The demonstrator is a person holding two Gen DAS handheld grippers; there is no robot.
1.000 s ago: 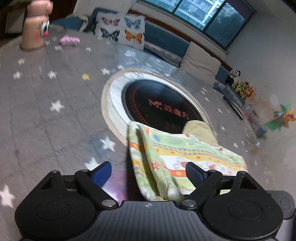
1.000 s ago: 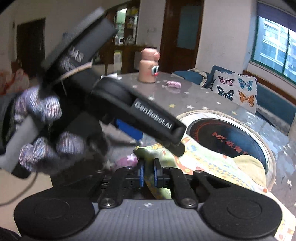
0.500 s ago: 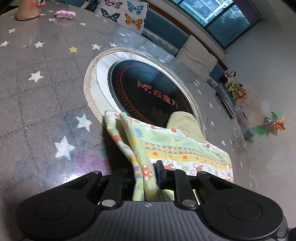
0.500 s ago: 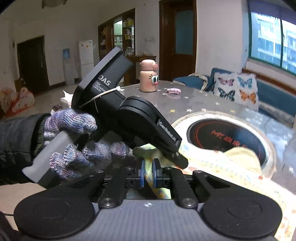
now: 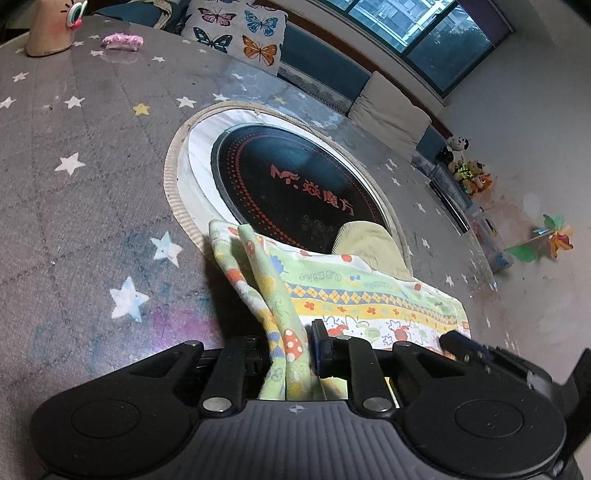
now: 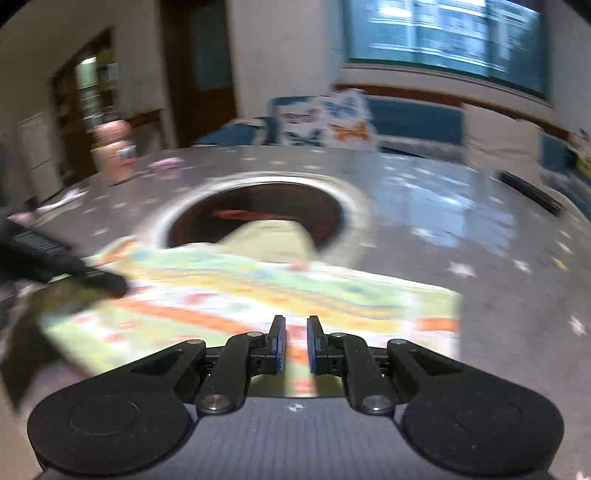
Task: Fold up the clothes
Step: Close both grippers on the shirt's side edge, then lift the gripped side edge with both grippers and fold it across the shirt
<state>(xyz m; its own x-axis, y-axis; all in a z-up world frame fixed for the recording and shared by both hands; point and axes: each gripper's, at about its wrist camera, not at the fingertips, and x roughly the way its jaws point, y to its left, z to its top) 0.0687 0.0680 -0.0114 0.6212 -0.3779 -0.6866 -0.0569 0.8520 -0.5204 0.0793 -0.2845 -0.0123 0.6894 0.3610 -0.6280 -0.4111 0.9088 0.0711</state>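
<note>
A small patterned garment [image 5: 354,295], green, yellow and white with orange prints, lies on the grey star-print table over the near edge of a round black cooktop. Its yellowish cuff [image 5: 369,240] rests on the cooktop. My left gripper [image 5: 291,350] is shut on a bunched fold of the garment at its left edge. My right gripper [image 6: 295,343] hovers over the garment [image 6: 258,291] with its jaws a narrow gap apart and nothing between them; this view is motion-blurred. The right gripper's tip also shows in the left wrist view [image 5: 465,343].
The black cooktop [image 5: 295,177] sits in a white ring in the table [image 5: 74,221]. A pink character bottle [image 5: 51,29] and a small pink object [image 5: 122,40] stand at the far left. Butterfly cushions [image 5: 240,29] line a bench behind.
My left gripper closed on the garment's fold and holds it. My right gripper let go of the cloth, opened slightly and swung to the right, now facing the garment.
</note>
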